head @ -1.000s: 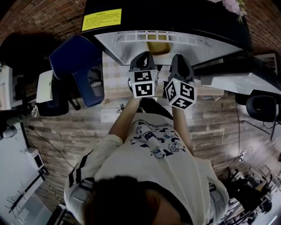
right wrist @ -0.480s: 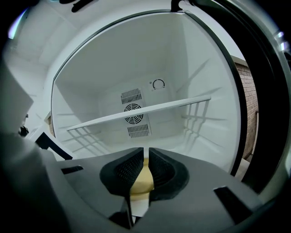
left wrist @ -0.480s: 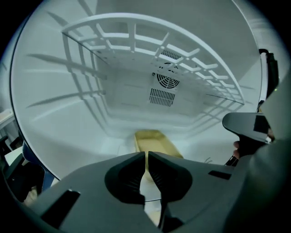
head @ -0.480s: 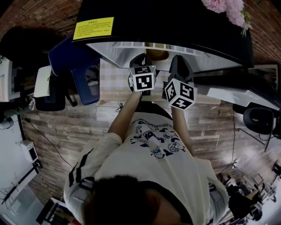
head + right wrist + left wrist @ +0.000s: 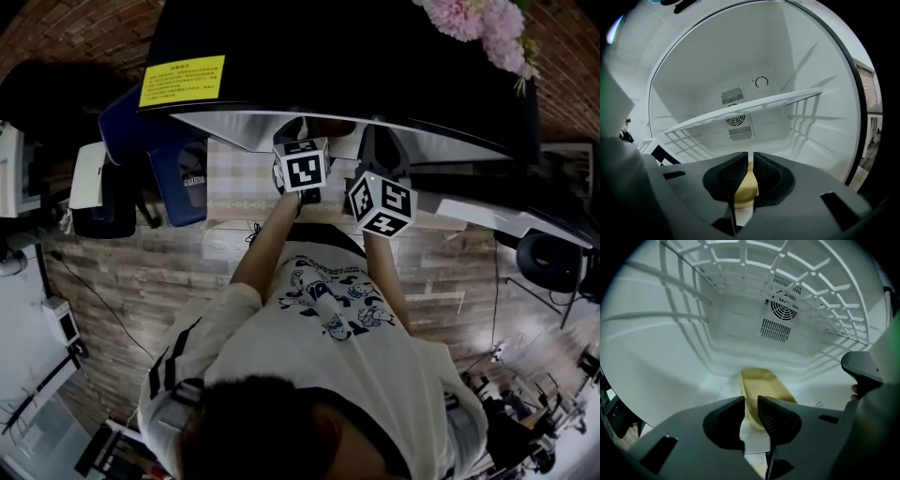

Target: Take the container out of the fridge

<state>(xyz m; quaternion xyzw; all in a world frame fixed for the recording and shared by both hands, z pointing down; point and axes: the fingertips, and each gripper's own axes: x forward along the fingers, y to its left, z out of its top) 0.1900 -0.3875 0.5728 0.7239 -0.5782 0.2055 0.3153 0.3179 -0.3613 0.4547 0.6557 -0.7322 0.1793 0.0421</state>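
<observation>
The container [image 5: 766, 387] lies on the floor of the fridge [image 5: 651, 348], beneath the shelf [image 5: 740, 111] and just ahead of the left claw [image 5: 751, 401]. That claw's jaws stand slightly parted and grasp nothing. The right claw [image 5: 750, 159] is clenched on nothing. Advance the left claw until the container's near rim sits between the jaws, widening the gap first if required. Clamp firmly before lifting.

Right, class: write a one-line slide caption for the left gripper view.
Left gripper, jaws apart, aimed at the yellow container inside the white fridge.
</observation>
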